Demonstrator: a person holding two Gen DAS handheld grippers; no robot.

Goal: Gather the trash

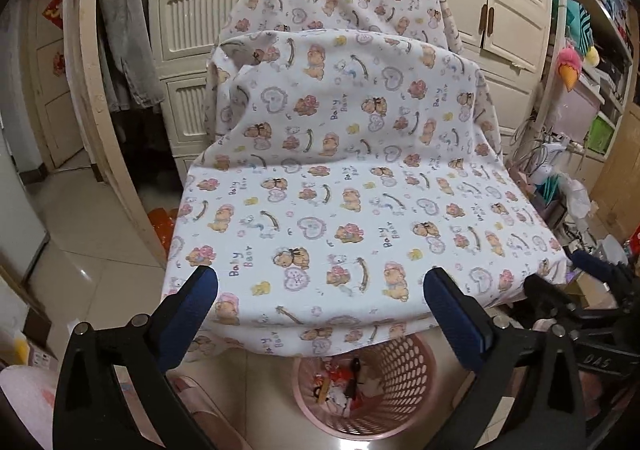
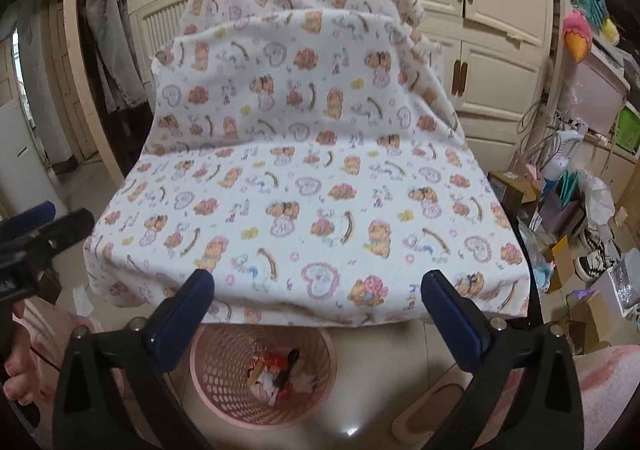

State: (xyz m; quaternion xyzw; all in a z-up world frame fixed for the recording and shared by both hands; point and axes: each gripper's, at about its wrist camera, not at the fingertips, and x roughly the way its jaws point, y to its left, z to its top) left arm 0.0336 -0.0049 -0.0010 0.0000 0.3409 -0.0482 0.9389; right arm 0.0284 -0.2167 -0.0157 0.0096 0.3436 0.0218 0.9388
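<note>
A pink perforated trash basket (image 1: 394, 378) stands on the floor under the front edge of a table draped in a bear-print cloth (image 1: 340, 218). Red, white and dark bits of trash (image 1: 344, 384) lie in it. It also shows in the right wrist view (image 2: 224, 382) with the same trash (image 2: 280, 374). My left gripper (image 1: 320, 286) is open and empty above the table's front edge. My right gripper (image 2: 318, 288) is open and empty, just right of the left one. The cloth (image 2: 304, 202) has no loose item on it.
Cream cabinets (image 1: 500, 22) stand behind the draped table. Boxes, bags and shoes (image 2: 576, 234) crowd the floor at the right. Shelves (image 1: 600, 62) line the right wall. Clothes hang at the left (image 1: 124, 50). The other gripper shows at the edge of each view (image 1: 592, 290) (image 2: 36, 238).
</note>
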